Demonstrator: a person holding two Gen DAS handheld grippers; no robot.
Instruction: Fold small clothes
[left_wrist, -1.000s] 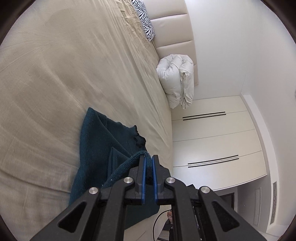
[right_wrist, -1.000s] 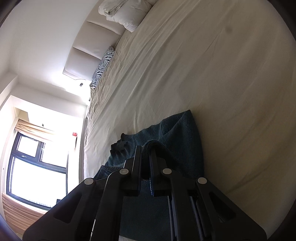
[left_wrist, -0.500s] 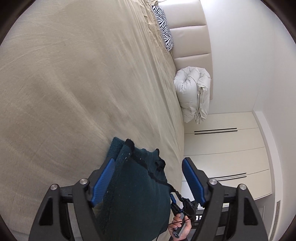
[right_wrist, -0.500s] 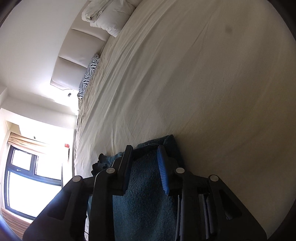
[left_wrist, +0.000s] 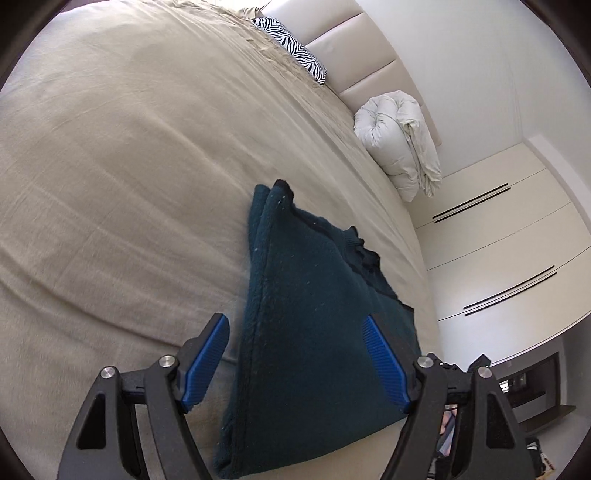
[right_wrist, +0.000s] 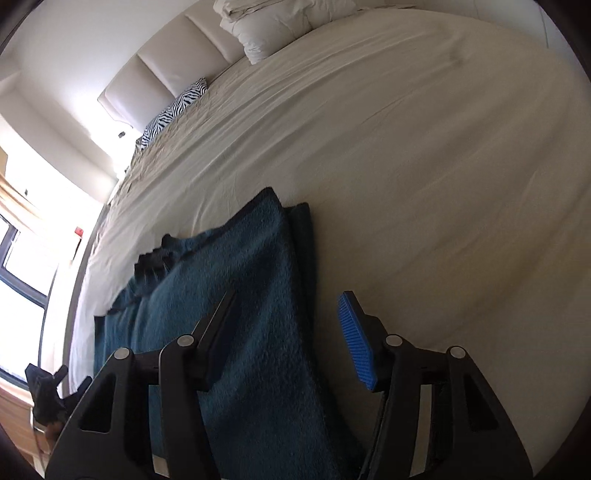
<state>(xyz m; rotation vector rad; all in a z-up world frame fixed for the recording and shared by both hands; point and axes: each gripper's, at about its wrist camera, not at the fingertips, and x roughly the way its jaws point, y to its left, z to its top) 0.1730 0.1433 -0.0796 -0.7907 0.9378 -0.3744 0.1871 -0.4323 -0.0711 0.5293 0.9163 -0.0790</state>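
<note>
Both grippers let go since a second ago: left gripper (left_wrist: 295, 332) and right gripper (right_wrist: 288, 308) now spread wide, holding nothing. Folded teal garment (left_wrist: 314, 325) lies flat on beige bed sheet (left_wrist: 110, 166), below and between blue finger pads (left_wrist: 384, 362). No readable writing.

Both your grippers hang spread wide, gripping nothing.
Your left gripper (left_wrist: 295, 325) holds its blue-padded fingers (left_wrist: 207, 360) far apart, jaws pointing forward and down. Your right gripper (right_wrist: 286, 295) matches it, one blue pad (right_wrist: 356, 338) facing inward across the gap.
</note>
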